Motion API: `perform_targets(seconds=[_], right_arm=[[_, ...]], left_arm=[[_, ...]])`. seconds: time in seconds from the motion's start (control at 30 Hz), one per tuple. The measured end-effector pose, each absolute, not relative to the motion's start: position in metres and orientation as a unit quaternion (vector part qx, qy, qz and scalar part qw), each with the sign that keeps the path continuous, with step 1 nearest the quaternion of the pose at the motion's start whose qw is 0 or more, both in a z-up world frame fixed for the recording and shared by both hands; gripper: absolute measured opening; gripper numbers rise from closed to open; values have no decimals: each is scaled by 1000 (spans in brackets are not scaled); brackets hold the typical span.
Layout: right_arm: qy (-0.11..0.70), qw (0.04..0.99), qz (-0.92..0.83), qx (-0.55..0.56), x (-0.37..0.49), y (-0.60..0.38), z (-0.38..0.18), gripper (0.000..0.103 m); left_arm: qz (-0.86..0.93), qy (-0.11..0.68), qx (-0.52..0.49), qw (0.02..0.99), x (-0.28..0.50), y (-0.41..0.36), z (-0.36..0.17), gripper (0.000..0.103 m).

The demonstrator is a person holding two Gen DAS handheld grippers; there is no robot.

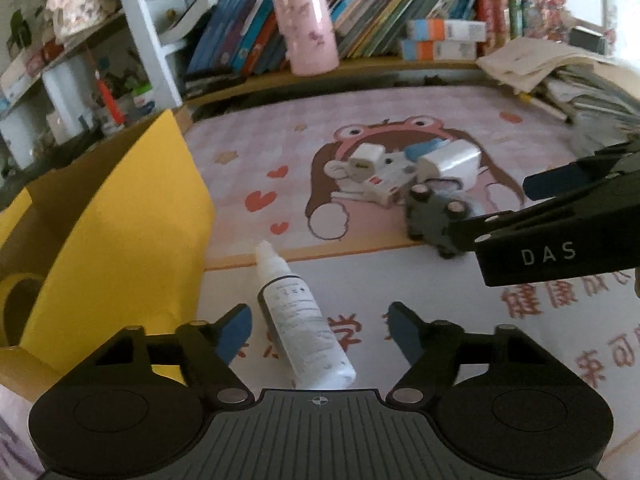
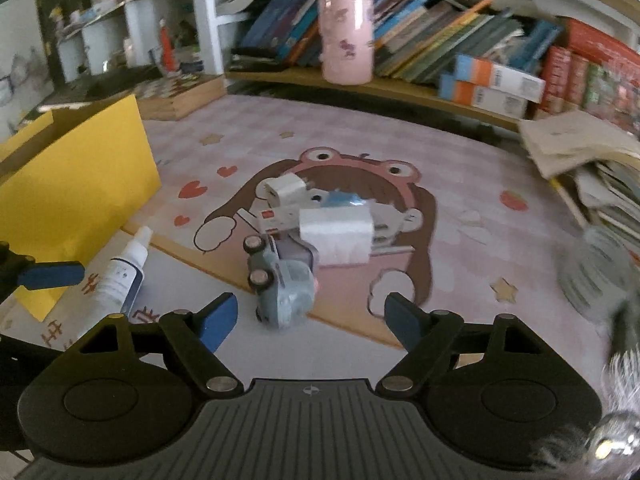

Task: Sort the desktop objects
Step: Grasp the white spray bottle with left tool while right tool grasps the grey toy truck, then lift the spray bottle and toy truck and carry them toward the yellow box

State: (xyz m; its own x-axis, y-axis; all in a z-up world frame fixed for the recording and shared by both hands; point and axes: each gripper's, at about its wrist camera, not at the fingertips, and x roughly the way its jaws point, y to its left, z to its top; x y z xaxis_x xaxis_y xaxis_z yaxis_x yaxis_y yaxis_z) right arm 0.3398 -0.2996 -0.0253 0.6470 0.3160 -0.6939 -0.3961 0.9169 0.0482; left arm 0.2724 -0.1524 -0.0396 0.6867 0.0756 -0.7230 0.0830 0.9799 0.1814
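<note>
A white dropper bottle (image 1: 298, 322) lies on the pink desk mat, its base between my left gripper's (image 1: 320, 334) open fingers; it also shows in the right wrist view (image 2: 120, 274). A grey-blue toy car (image 2: 280, 284) lies on its side just ahead of my open right gripper (image 2: 310, 318), and shows in the left wrist view (image 1: 434, 216). Behind the car sits a pile of white chargers (image 2: 334, 232) and adapters (image 1: 448, 160). A yellow cardboard box (image 1: 116, 232) stands open at the left.
A pink cylinder holder (image 1: 308, 28) stands on the shelf edge before a row of books (image 1: 380, 16). Stacked papers and books (image 2: 592, 168) lie at the right. A yellow tape roll (image 1: 18, 304) sits in the box. A grey furry thing (image 2: 600, 280) lies at the right.
</note>
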Motion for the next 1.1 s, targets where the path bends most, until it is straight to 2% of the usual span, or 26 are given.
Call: perform_targets(seconds=[0.17, 0.37, 0.5, 0.57, 0.63, 1.1], right_arm=[[389, 893, 216, -64, 357, -289, -38, 69], [398, 887, 224, -69, 363, -283, -44, 63], [396, 888, 222, -65, 366, -282, -46, 57], [393, 891, 219, -62, 367, -282, -47, 54], [391, 891, 222, -65, 367, -282, -46, 41], [370, 912, 176, -18, 310, -304, -16, 41]], left_arm=[[7, 415, 84, 906, 282, -146, -46, 55], [7, 416, 66, 907, 282, -141, -48, 50], [5, 420, 17, 908, 283, -133, -48, 32], [4, 419, 13, 908, 281, -134, -48, 31], [-4, 419, 14, 908, 278, -135, -48, 31], [-48, 390, -46, 918, 237, -121, -18, 31]])
